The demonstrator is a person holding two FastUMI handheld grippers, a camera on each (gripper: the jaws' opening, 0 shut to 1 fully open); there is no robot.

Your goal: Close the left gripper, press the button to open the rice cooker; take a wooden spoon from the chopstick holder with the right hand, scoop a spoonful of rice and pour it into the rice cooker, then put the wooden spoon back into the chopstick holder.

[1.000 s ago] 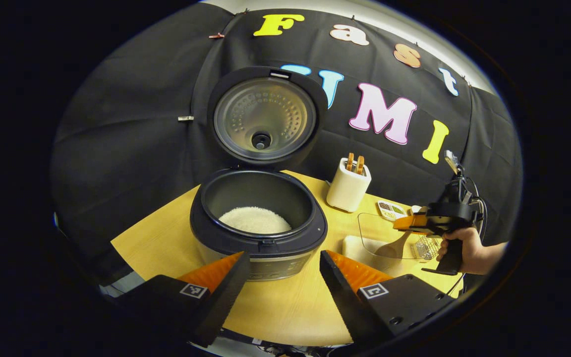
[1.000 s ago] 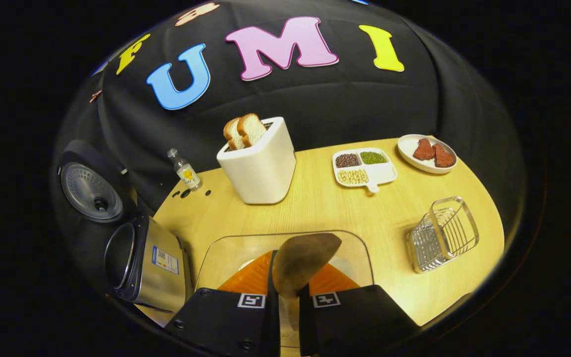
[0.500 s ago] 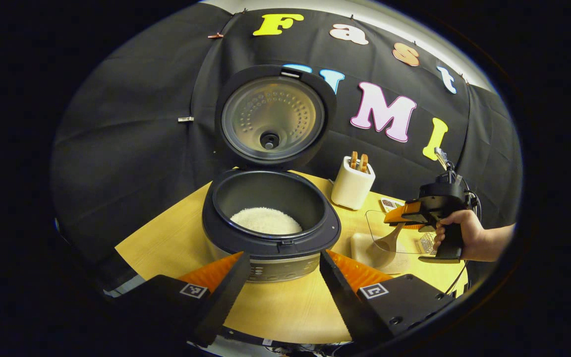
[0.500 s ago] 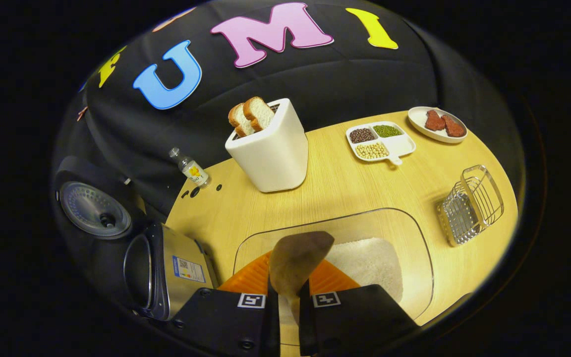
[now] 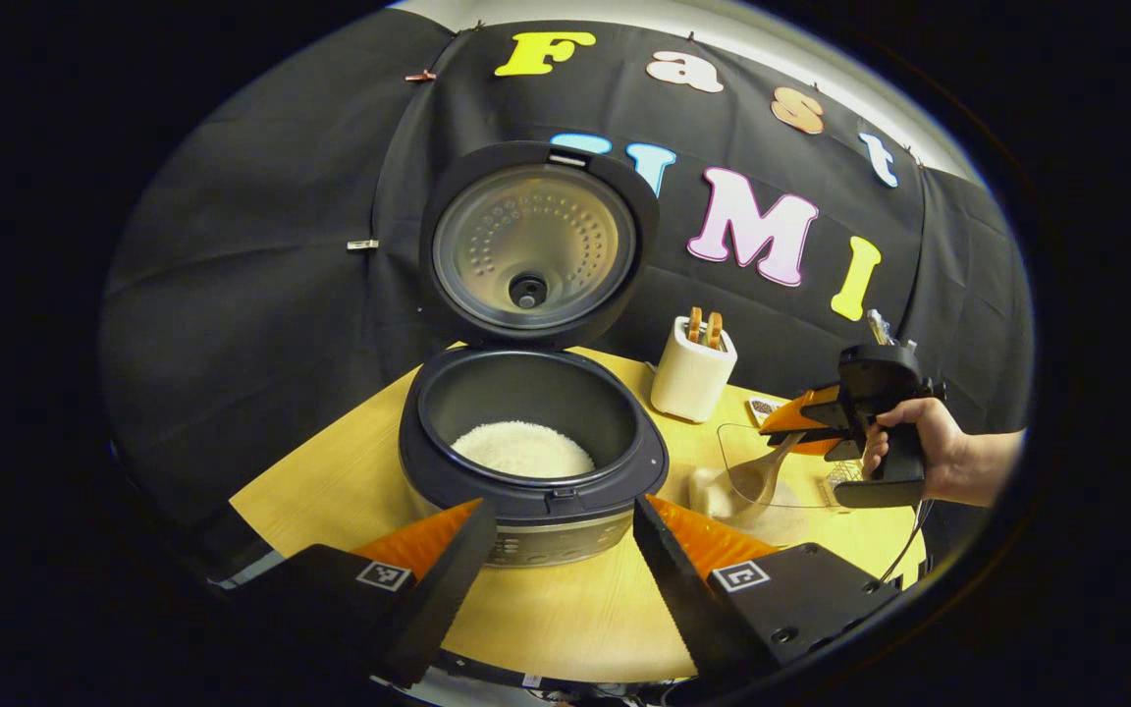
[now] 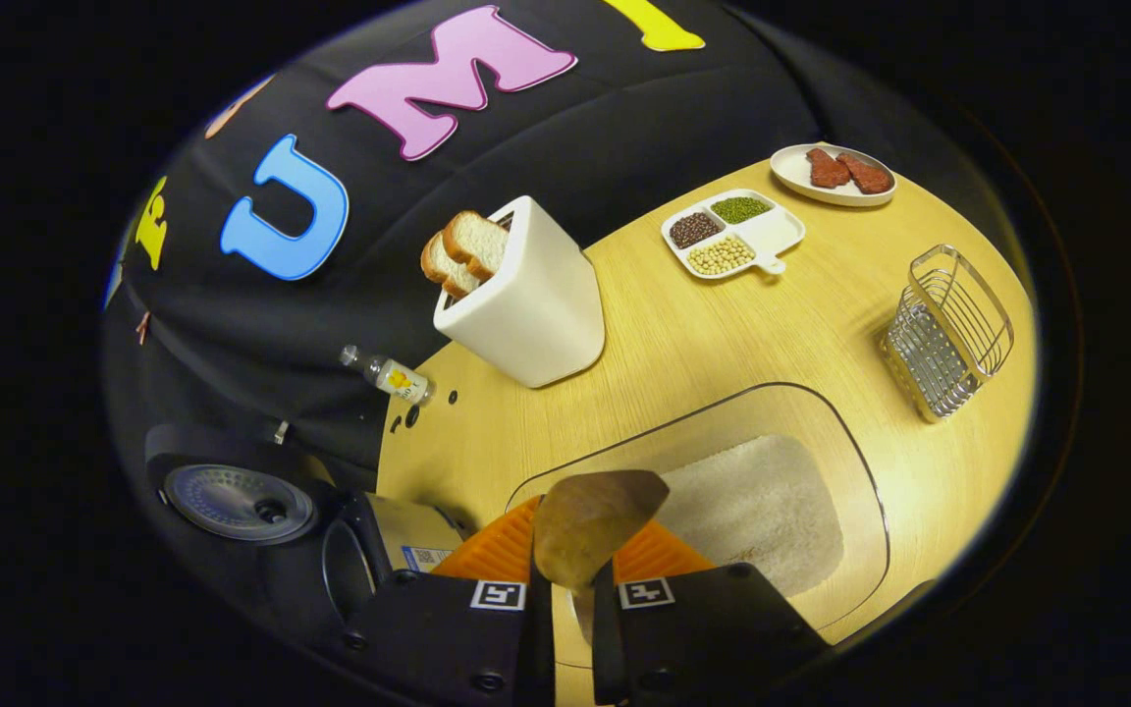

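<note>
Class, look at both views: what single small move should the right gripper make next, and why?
Probably dip the spoon down into the rice in the clear tray. The right gripper has its jaws shut on the handle, the bowl looks empty above the tray, and the cooker already stands open.

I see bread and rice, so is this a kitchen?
Probably a pretend kitchen set up in a booth: an open rice cooker, a toaster with bread and a clear tub of rice share one wooden table.

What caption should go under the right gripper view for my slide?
Right claw holds a wooden spoon over a clear tub of rice, beside the open rice cooker.
</note>
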